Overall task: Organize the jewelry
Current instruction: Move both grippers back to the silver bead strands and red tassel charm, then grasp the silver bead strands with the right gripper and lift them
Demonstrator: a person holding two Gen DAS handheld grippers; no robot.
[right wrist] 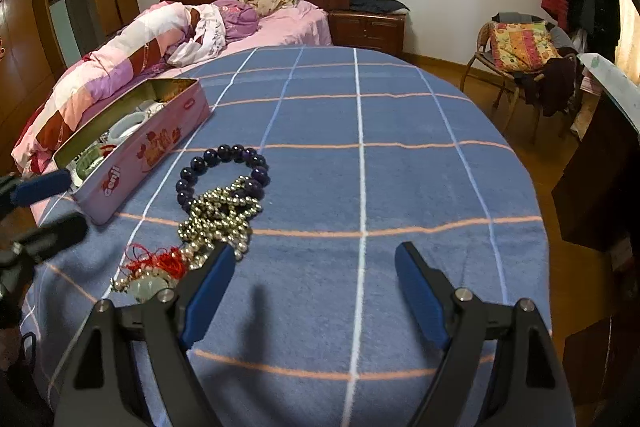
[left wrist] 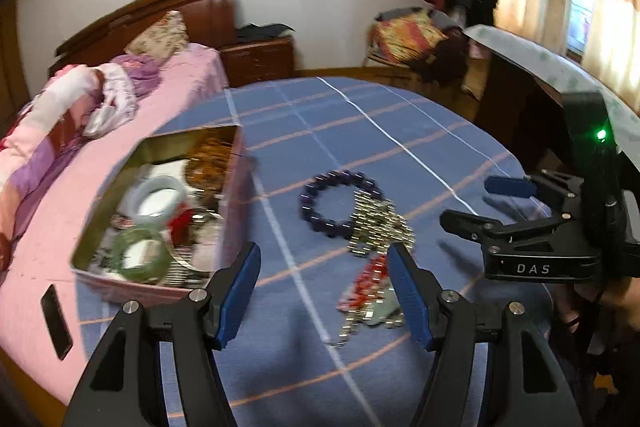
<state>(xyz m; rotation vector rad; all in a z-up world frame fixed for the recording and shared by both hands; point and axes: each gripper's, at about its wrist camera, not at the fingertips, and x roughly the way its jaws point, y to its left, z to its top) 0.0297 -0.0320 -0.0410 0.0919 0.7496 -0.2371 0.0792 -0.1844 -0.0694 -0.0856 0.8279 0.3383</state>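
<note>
A pink tin box lies open on the blue checked blanket, holding bangles and other jewelry. Beside it lie a dark purple bead bracelet, a heap of silver beads and a red-tasselled jade pendant. My left gripper is open and empty, hovering between box and jewelry. My right gripper is open and empty, just right of the silver beads.
A black phone lies on the pink bedsheet left of the box. A bedside cabinet and a chair with clothes stand beyond the bed. A dark desk is at the right.
</note>
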